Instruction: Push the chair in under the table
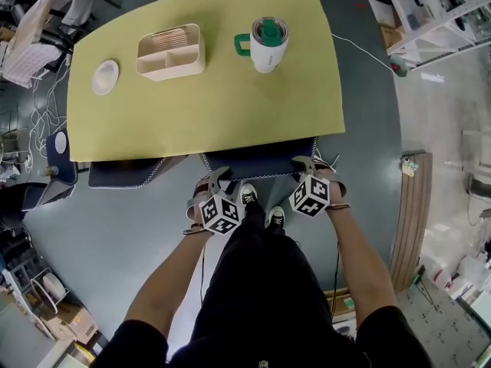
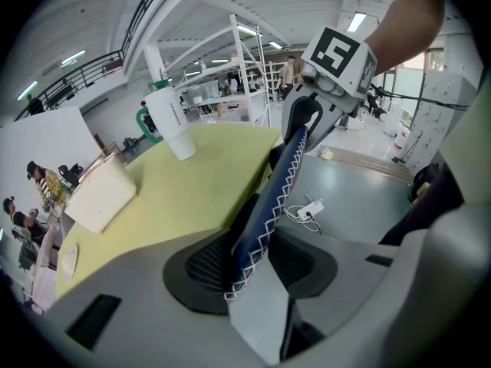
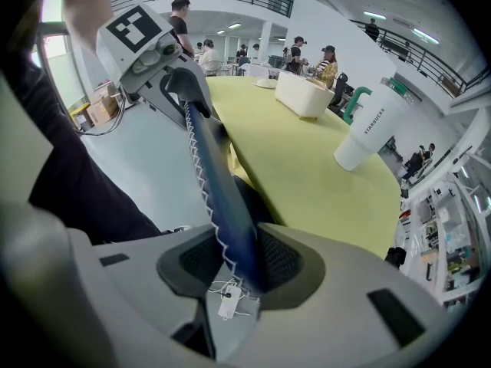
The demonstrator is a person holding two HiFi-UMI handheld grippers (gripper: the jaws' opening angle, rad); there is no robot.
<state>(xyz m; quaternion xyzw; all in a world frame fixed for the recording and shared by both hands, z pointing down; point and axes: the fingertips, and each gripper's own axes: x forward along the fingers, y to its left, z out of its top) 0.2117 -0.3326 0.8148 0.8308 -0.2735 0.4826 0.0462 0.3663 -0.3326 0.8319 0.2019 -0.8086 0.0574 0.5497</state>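
My chair [image 1: 261, 162] sits mostly under the table [image 1: 192, 113], with its back right at the near edge. A second chair [image 1: 123, 175] is tucked in just left of it, and there is bare floor [image 1: 368, 106] to the right. My left gripper [image 1: 217, 176] and right gripper [image 1: 307, 163] each clamp the stitched top of the back, jaws partly closed on it.

Shows matt and smooth on the yellow-green worktop [image 1: 230, 106]; leather-like with white zigzag stitching on the dark blue padded chair back [image 1: 261, 165]; glossy plastic on the white tumbler [image 1: 268, 48]; matt plastic on the cream box [image 1: 170, 56].
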